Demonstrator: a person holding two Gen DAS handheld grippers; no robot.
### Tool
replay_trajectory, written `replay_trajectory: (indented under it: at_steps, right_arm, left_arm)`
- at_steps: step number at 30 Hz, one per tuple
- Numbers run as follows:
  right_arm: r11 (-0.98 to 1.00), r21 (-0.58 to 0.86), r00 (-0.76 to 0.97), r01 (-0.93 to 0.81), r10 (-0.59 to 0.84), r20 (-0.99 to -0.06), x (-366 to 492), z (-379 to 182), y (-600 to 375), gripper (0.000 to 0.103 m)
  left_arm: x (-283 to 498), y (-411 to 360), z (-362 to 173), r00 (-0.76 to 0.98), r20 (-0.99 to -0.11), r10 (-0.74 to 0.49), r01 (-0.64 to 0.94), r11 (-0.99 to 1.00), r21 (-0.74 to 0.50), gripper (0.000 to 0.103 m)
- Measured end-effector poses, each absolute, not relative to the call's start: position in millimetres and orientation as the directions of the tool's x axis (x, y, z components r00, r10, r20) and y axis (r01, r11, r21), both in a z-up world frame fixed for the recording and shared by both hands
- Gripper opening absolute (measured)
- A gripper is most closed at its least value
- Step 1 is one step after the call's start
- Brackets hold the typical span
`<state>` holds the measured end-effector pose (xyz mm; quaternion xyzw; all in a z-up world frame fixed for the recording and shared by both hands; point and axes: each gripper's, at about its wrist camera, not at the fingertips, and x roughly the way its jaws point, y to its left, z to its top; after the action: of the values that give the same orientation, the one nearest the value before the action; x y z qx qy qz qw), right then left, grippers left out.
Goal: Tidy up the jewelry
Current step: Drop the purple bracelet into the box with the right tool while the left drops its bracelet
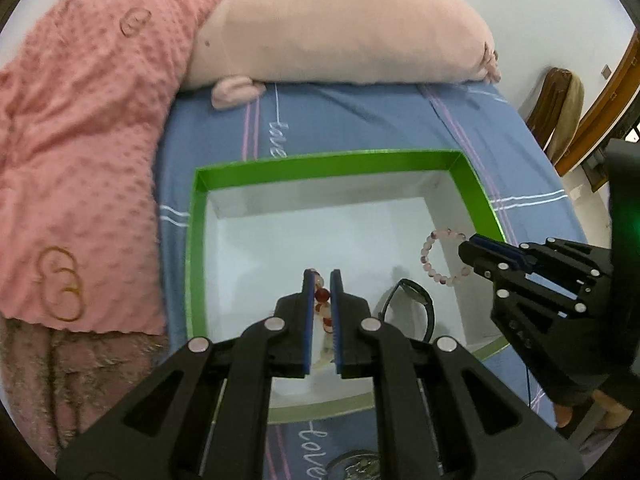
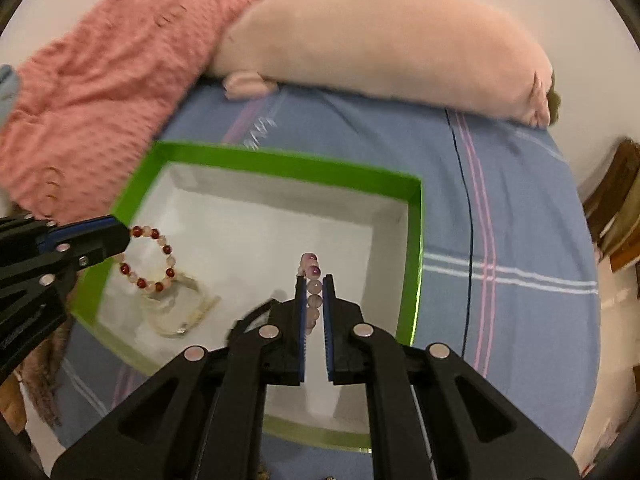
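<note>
Your left gripper (image 1: 322,276) fingers pinch a red-and-pale beaded bracelet (image 2: 149,258); your right gripper (image 2: 314,280) fingers clamp a pale pink beaded bracelet (image 1: 442,256), both above the green-rimmed white cardboard box (image 1: 320,160).

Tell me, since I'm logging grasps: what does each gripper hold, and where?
Left gripper pinches the red-and-pale bead bracelet by its beaded edge; right gripper likewise pinches the pink bead bracelet.

A red-and-pale bead bracelet (image 1: 323,304) is pinched between the closed fingers of the left gripper (image 1: 322,276) above the white floor of a green-rimmed box (image 1: 336,160). At the right, a pale pink bead bracelet (image 1: 434,254) is gripped by the right gripper (image 1: 466,246). A black band (image 1: 418,300) is seen lying in the box.
</note>
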<state>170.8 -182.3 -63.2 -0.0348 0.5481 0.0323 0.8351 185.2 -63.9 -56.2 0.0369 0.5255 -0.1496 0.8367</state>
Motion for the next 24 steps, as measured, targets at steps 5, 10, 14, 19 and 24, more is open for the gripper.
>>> replay_trajectory:
  at_steps: [5, 10, 14, 19, 24]
  right_arm:
    - [0.996, -0.057, 0.365, -0.064, -0.03, -0.931, 178.3, -81.0, -189.8, 0.007]
    - [0.996, -0.071, 0.344, -0.055, -0.048, -0.938, 183.1, -90.4, -189.9, 0.007]
    - [0.996, -0.078, 0.331, -0.053, -0.056, -0.942, 182.0, -94.8, -188.2, 0.008]
    - [0.997, -0.063, 0.325, -0.032, -0.05, -0.945, 183.0, -94.4, -193.9, 0.031]
    - [0.999, -0.015, 0.364, -0.038, 0.0, -0.931, 173.6, -70.4, -195.9, 0.037]
  left_arm:
    - [198.3, -76.2, -65.8, 0.395, -0.896, -0.204, 0.299, 0.95, -0.084, 0.008]
    - [216.8, -86.2, -79.6, 0.361, -0.915, -0.181, 0.299, 0.952, -0.07, 0.008]
    - [221.6, -86.1, -96.4, 0.33, -0.93, -0.164, 0.295, 0.953, -0.064, 0.008]
    - [222.0, -80.5, -98.9, 0.334, -0.931, -0.149, 0.285, 0.957, -0.052, 0.021]
    - [217.3, -64.0, -72.8, 0.384, -0.908, -0.164, 0.266, 0.962, -0.061, 0.023]
